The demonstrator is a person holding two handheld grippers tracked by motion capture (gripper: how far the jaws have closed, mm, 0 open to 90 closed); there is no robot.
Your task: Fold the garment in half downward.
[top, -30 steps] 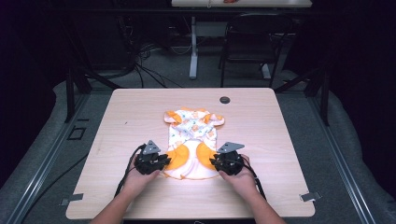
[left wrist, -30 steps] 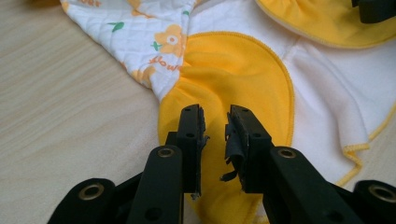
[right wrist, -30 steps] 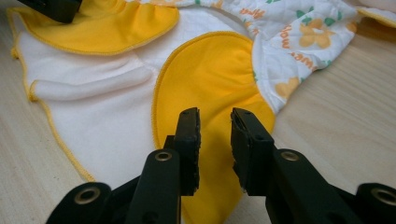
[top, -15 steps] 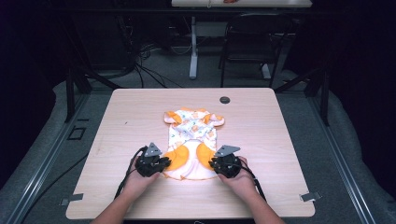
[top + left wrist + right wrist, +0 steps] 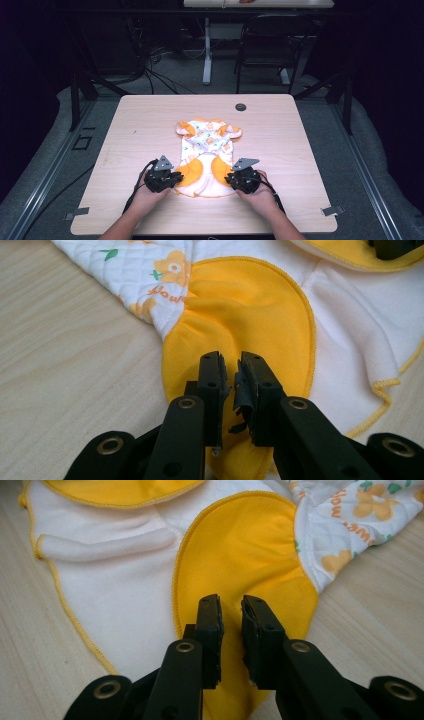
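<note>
A small baby garment [image 5: 206,155] lies flat on the wooden tabletop [image 5: 300,150], roughly centre, a bit toward the person's side. Top part is white w/ orange flower print, ruffled orange sleeves at the far end; near end is plain cream w/ yellow trim & two yellow-orange patches side by side.

Left hand-held gripper [image 5: 161,179] sits at the garment's near-left edge, on the left orange patch [image 5: 240,325]. In the left gripper view the jaws are nearly together, narrow gap only, w/ a fold of the yellow fabric between them; they've just been closing. Whether the pads actually press the cloth can't be told for sure, but fabric sits in the slot. One pad [image 5: 243,390] looks torn & ragged.

Right hand-held gripper [image 5: 243,178] is at the near-right edge, on the right orange patch [image 5: 240,555]. Its jaws have also just been closing; now a slim gap remains, yellow cloth visible between & below them. Grip looks like a pinch on the patch edge, not certain.

Both hands rest low on the tabletop, cables trailing back toward the person. A small dark round disc [image 5: 240,107] sits near the far edge, well apart from the garment.
</note>
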